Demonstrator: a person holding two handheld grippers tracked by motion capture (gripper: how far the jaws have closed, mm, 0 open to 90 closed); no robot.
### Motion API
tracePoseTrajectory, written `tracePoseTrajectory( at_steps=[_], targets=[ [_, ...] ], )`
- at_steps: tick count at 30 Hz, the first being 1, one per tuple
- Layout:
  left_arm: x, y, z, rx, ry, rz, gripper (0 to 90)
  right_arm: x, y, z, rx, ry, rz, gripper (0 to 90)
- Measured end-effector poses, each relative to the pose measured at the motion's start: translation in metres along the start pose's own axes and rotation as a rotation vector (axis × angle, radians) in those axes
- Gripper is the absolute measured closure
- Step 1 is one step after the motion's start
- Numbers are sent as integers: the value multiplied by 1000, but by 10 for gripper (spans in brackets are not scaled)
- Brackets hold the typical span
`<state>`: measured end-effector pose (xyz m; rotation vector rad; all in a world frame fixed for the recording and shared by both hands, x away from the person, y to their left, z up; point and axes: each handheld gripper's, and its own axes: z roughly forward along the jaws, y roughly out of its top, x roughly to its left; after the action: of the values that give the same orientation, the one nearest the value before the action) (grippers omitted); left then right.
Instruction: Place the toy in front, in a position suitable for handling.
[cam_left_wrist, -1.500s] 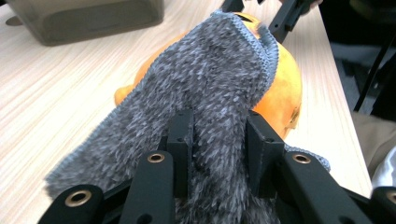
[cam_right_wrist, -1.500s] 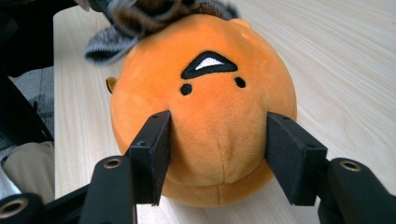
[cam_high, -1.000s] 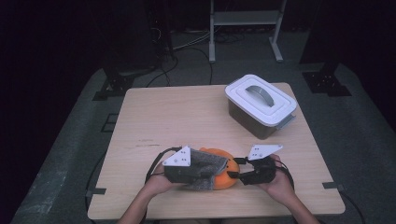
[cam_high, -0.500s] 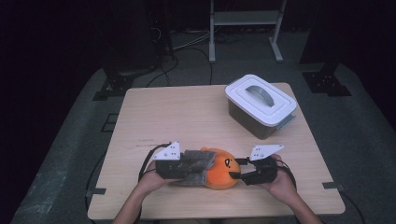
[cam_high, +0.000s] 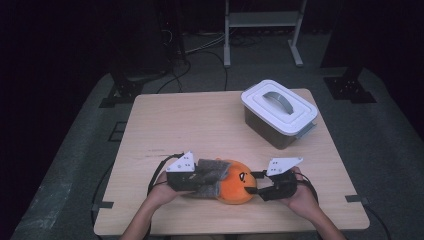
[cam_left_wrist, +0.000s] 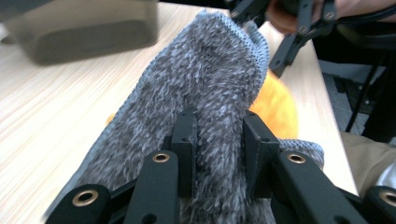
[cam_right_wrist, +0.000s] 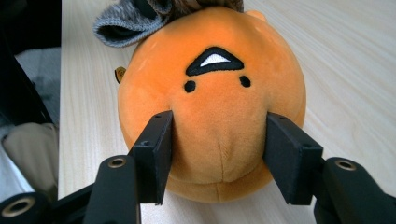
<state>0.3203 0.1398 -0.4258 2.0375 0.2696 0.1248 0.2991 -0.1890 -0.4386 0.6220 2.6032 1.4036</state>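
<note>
At the near edge of the wooden table (cam_high: 165, 125), two hands enter from below, each holding a gripper. The left gripper (cam_high: 196, 178) sits at the near left of centre, its jaws drawn close together and pinching a fold of the grey fuzzy sock (cam_left_wrist: 205, 98); in the left gripper view the knit bunches between the two black pads, and the sock runs on ahead over the orange toy. The right gripper (cam_right_wrist: 217, 156) sits at the near right of centre, pointing left toward the toy. Its jaws stand partly apart and press on both sides of the orange plush toy (cam_right_wrist: 215, 102), whose fabric dents at each pad; the stitched face with two dot eyes and a mouth points toward that camera. The toy lies on the table between the two grippers, near the front edge, with the sock draped over its left part and touching it. The two grippers face each other across the toy. Farther back, on the far right of the table and well apart from the hands, stands a dark storage box with a white lid (cam_high: 279, 111) and a grey handle, closed.
</note>
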Motion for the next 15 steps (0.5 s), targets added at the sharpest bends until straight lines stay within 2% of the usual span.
tracePoseTrajectory(
  at_steps=[4,6,7,9,11,13,15],
  targets=[
    [0,0,1,-2,-32,-6,701,-1,4,-3,-23,-3,43,337],
    [-2,1,5,-7,-81,-16,700,-5,8,-2,-33,5,57,302],
    [-3,2,6,-3,-94,-13,696,-9,11,1,-19,22,61,288],
    [-6,3,6,6,-109,1,695,-15,16,8,2,51,57,274],
    [-8,4,5,7,-107,16,696,-18,20,14,2,80,54,279],
    [-8,7,2,-13,-108,17,698,-16,20,19,-16,95,49,311],
    [-7,11,1,-39,-102,20,698,-9,21,20,-7,96,12,329]
  ],
)
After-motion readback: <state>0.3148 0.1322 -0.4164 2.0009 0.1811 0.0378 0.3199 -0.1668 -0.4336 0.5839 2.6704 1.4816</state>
